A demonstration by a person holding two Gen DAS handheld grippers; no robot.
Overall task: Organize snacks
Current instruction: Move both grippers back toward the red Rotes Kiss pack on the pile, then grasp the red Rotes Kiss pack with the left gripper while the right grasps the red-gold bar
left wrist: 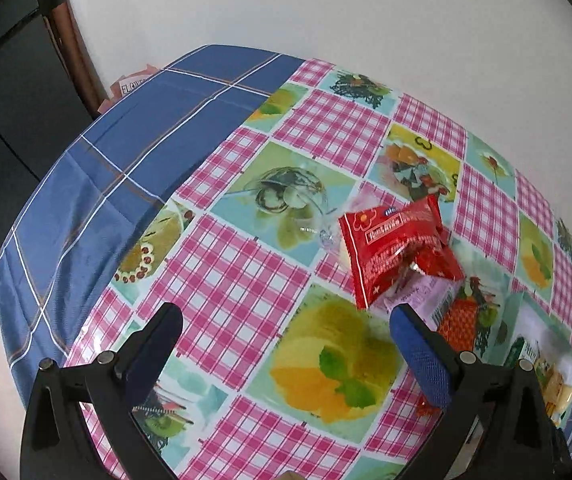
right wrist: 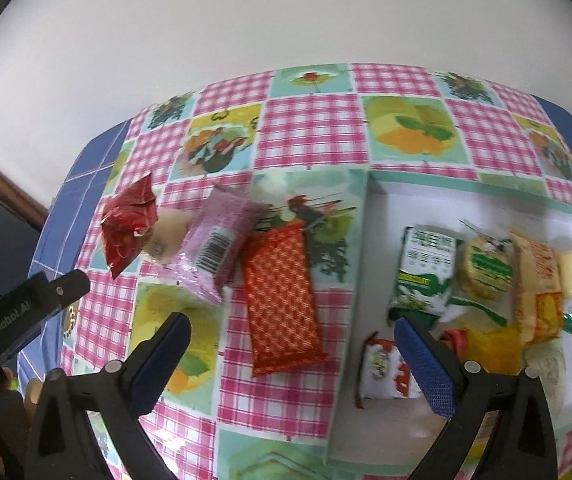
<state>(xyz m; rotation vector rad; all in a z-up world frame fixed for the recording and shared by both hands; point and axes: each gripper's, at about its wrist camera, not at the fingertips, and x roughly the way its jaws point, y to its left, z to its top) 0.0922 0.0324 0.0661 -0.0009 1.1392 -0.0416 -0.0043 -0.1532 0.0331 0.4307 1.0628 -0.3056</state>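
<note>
Three snack packets lie on the patterned tablecloth [right wrist: 310, 128]: a red packet [right wrist: 125, 224], a pink packet [right wrist: 217, 248] and an orange checked packet [right wrist: 281, 300]. A box [right wrist: 366, 240] covered in the same pattern holds several snacks, among them a green-and-white packet [right wrist: 422, 276]. My right gripper [right wrist: 290, 332] is open and empty above the orange packet and the box's left wall. My left gripper [left wrist: 286, 320] is open and empty over the cloth, just left of the red packet [left wrist: 394, 256] and the pink packet [left wrist: 426, 300]. The left gripper's arm [right wrist: 25, 308] shows at the left of the right wrist view.
A blue checked cloth [left wrist: 125, 152] covers the table's left part. A white wall [left wrist: 326, 8] rises behind the table. The box [left wrist: 546, 344] sits at the right of the left wrist view. A dark doorway [left wrist: 9, 80] is at the far left.
</note>
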